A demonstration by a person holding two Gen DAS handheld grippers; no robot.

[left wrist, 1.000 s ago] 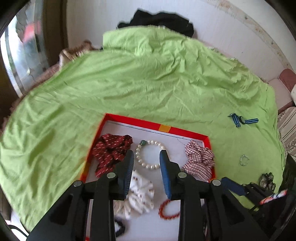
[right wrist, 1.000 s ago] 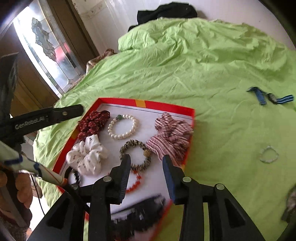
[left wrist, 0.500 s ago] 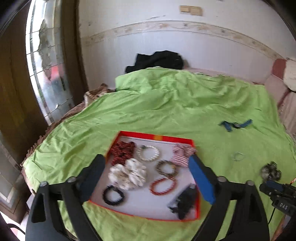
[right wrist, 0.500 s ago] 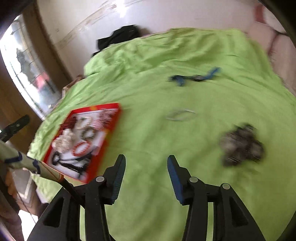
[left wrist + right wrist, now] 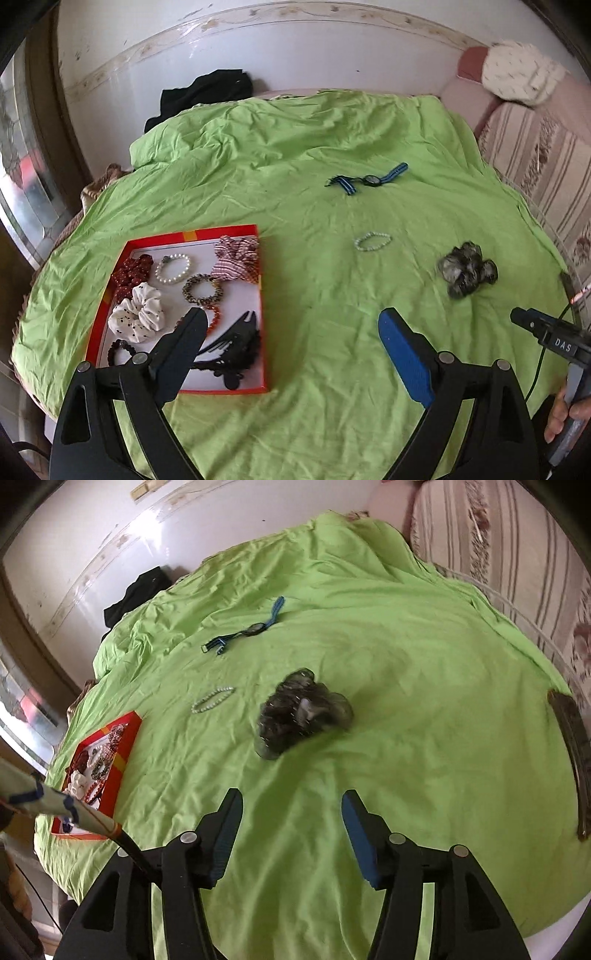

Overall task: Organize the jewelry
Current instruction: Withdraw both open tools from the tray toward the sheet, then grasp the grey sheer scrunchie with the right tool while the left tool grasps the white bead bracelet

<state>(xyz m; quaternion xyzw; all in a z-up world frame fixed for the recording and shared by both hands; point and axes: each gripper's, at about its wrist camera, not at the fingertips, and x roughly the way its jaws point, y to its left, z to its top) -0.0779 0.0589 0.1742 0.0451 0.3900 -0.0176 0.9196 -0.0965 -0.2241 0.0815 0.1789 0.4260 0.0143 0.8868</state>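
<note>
Both the left gripper (image 5: pixel 291 325) and right gripper (image 5: pixel 291 806) gape empty over the wrinkled green sheet (image 5: pixel 406 701), the right facing a crumpled, gauzy grey scrunchie (image 5: pixel 301 710) beside a pale bead bracelet (image 5: pixel 213 699).

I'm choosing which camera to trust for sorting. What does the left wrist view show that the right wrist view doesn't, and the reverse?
Only the left wrist view lays the red tray open: white dotted scrunchie, pearl bracelet, black hair clip. Only the right wrist view shows the dark scrunchie close, ahead of the open right claw. Both show the green sheet, the blue-strapped watch and the pale bead bracelet lying loose outside the tray. The left claw is open too.
</note>
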